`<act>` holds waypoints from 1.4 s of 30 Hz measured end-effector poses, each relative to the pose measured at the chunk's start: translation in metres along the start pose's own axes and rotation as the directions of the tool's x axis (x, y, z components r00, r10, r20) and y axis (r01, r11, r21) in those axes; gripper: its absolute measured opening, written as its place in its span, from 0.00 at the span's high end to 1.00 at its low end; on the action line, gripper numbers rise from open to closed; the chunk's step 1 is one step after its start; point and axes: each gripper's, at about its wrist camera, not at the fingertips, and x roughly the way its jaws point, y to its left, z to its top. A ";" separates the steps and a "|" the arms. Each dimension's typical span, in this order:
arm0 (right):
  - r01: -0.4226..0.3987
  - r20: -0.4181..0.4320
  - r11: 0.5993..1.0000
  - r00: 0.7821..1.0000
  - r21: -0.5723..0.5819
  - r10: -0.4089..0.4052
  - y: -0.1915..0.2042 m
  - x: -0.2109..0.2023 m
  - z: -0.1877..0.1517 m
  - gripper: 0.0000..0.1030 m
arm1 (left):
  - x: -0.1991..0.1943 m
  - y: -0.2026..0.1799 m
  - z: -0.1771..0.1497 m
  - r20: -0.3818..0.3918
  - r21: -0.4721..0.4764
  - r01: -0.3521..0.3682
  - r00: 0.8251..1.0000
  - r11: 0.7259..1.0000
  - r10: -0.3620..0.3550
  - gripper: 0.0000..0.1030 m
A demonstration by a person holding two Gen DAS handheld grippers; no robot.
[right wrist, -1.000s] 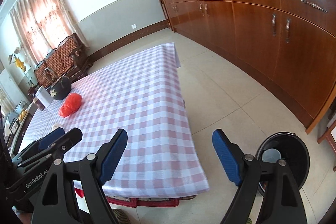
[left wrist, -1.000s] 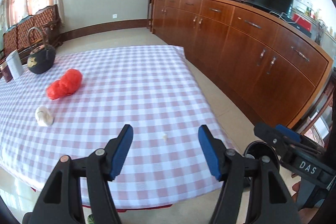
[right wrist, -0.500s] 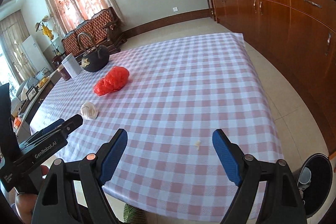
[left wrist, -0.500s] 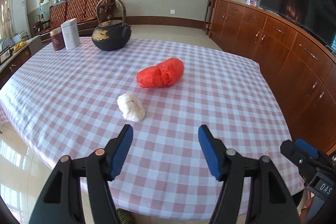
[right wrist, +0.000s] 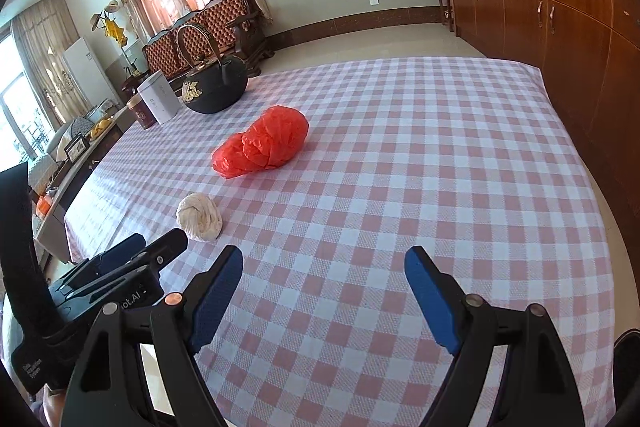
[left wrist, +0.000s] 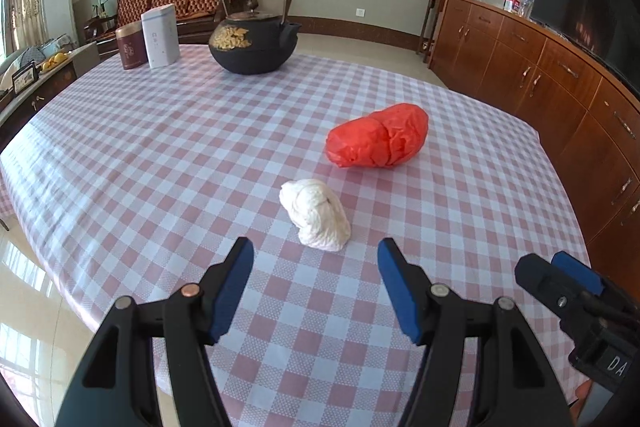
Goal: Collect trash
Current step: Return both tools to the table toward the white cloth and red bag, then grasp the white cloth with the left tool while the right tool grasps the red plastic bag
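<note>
A crumpled white paper wad (left wrist: pixel 316 215) lies on the pink-and-white checked tablecloth (left wrist: pixel 160 155), just beyond my left gripper (left wrist: pixel 316 267), which is open and holds nothing. Behind the wad rests a scrunched red plastic bag (left wrist: pixel 378 141). In the right wrist view the white paper wad (right wrist: pixel 200 217) sits to the left and the red plastic bag (right wrist: pixel 264 143) further back. My right gripper (right wrist: pixel 324 277) hangs open over bare cloth, empty. The left gripper's body (right wrist: pixel 120 267) shows at that view's left edge.
A black cast-iron teapot (left wrist: pixel 254 41) and two tins, white (left wrist: pixel 160 35) and dark red (left wrist: pixel 131 45), stand at the table's far side. A long wooden sideboard (left wrist: pixel 560 95) runs along the right. Tiled floor lies beyond the table's edges.
Both views have swung from the table's right end and sideboard toward the table's middle. The white wad and red bag now lie closer, in front of the left gripper. Jaws unchanged.
</note>
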 end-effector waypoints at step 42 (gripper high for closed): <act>-0.083 -0.079 0.997 0.993 0.000 0.083 0.048 0.143 0.098 0.13 | 0.095 0.054 0.068 -0.058 -0.074 -0.019 0.998 0.997 0.015 0.45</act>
